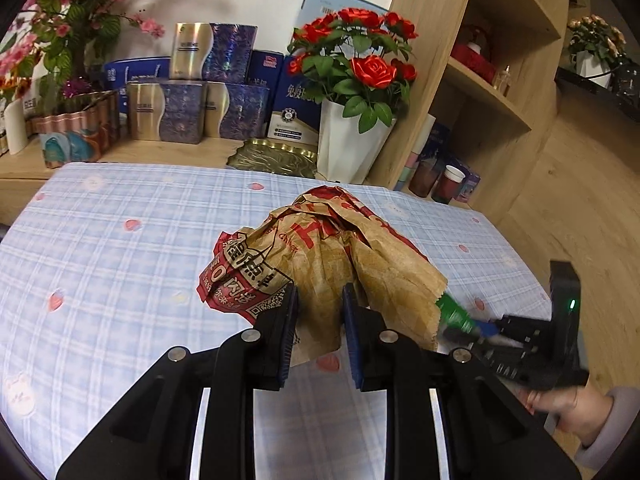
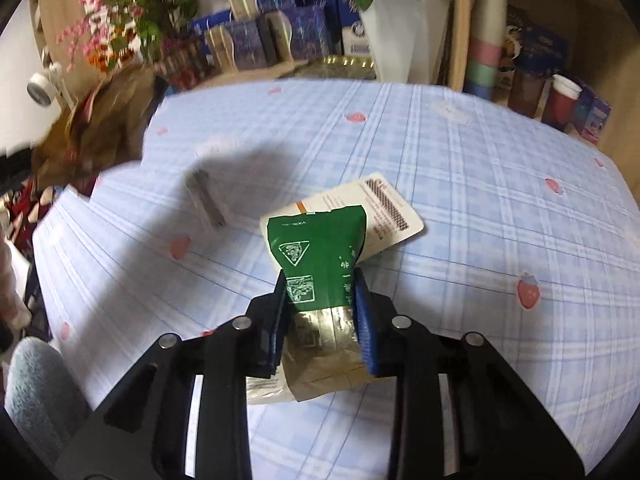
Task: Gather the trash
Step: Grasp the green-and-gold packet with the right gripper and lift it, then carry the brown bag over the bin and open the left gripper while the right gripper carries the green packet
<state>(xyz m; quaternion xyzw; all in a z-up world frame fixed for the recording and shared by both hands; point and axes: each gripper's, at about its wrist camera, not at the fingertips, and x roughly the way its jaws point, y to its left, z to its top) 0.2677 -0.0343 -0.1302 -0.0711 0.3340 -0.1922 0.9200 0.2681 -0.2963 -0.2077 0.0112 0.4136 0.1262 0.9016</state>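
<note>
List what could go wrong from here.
The left gripper pinches only a fold of the crumpled paper bag, so it may slip or tear. The right gripper holds the green packet over a white card; lifting might drag the card.

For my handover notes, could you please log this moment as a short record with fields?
surface: table with a blue checked cloth
left claw: shut on the crumpled brown paper bag
right claw: shut on the green packet
still on cloth: white card, partly under the green packet
background: red roses in a white vase, blue boxes, wooden shelf
</note>
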